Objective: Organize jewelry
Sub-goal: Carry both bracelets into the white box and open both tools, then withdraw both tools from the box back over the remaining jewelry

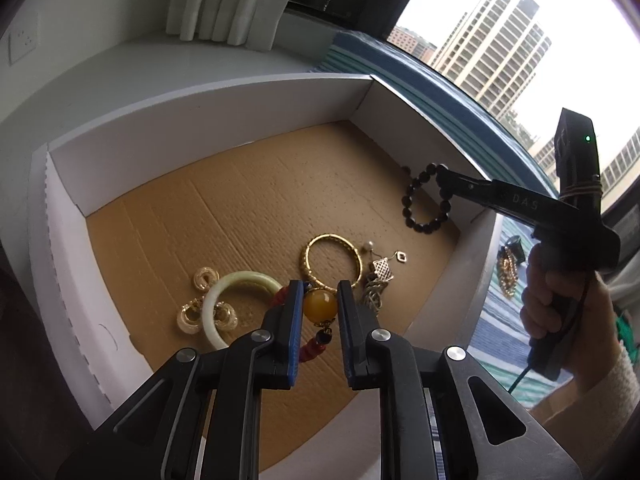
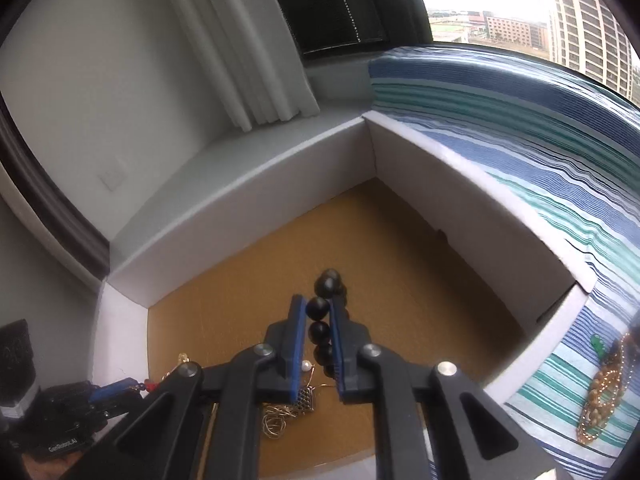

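The left gripper (image 1: 318,304) stands narrow, its two blue-padded jaws on either side of one amber bead (image 1: 320,305) that belongs to a red bead bracelet (image 1: 310,350); the pads lie against the bead, and the bracelet hangs from them just over the box floor. The right gripper (image 2: 319,334) is clamped tight on one black bead bracelet (image 1: 426,200), whose loop dangles from its tips near the right wall of the box; a hand (image 1: 560,304) grips its handle.

Both bracelets are inside one white cardboard box (image 1: 224,120) with a brown corrugated floor. Lying on that floor:
- One pale jade bangle (image 1: 224,300), left of the left gripper.
- One gold bangle (image 1: 332,262), just beyond the amber bead.
- Three gold ring-shaped earrings or clips (image 1: 206,278), touching or beside the jade bangle.
- One tangle of chain with a mesh square pendant (image 1: 378,280) and a pearl, right of the gold bangle.
- One small square charm (image 1: 401,257) beside it.

Outside the box, on the striped blue-green cloth (image 2: 540,168) to the right, lies one heap of gold bead necklaces (image 2: 604,396), with one small green piece (image 2: 598,345) near it.
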Demonstrator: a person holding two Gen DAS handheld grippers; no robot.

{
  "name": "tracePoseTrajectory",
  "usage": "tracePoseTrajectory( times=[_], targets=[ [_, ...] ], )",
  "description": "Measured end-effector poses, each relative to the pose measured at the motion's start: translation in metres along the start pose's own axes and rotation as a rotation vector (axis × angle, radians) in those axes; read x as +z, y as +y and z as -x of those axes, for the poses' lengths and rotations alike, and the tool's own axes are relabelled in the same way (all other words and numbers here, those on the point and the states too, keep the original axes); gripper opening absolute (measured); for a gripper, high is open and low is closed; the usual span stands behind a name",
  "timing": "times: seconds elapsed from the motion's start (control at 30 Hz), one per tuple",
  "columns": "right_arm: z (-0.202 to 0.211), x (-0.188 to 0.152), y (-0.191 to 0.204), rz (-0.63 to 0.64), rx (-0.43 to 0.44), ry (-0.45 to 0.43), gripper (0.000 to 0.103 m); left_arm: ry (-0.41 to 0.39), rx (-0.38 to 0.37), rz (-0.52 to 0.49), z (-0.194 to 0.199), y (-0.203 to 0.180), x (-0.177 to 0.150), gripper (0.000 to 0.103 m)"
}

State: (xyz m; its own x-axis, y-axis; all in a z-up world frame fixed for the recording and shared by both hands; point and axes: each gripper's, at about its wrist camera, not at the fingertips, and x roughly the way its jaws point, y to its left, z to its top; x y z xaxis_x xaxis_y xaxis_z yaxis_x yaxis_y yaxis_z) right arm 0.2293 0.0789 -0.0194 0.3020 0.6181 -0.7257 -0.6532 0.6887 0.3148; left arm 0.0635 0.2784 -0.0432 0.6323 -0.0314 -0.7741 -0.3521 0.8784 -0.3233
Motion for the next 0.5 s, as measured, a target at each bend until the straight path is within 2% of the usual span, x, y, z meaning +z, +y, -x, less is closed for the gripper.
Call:
tracePoseTrajectory(
  times=[0.1,0.17,0.2,0.23,0.37,0.5],
  targets=[
    [-0.007,-0.009,0.019,0.041,-0.007,0.006,0.014,0.001,0.055,-0.015,0.0,-0.002,-0.002,0.019],
    [-0.002,-0.013,0.028,0.053,0.009,0.001,0.038,-0.012,0.078,-0.02,0.003,-0.003,-0.003,0.037],
    [0.003,-0.015,0.03,0.058,0.017,-0.017,0.059,-0.024,0.088,-0.018,0.006,-0.004,-0.004,0.054],
    [0.01,-0.018,0.032,0.067,0.016,-0.035,0.063,-0.04,0.097,-0.017,0.01,-0.005,-0.005,0.064],
    [0.043,-0.031,0.03,0.094,-0.029,-0.096,0.063,-0.078,0.097,-0.032,0.022,-0.018,-0.011,0.071],
    [0.075,-0.059,0.004,0.068,-0.135,-0.15,0.074,-0.09,0.052,-0.073,0.03,-0.045,-0.023,0.074]
  ],
)
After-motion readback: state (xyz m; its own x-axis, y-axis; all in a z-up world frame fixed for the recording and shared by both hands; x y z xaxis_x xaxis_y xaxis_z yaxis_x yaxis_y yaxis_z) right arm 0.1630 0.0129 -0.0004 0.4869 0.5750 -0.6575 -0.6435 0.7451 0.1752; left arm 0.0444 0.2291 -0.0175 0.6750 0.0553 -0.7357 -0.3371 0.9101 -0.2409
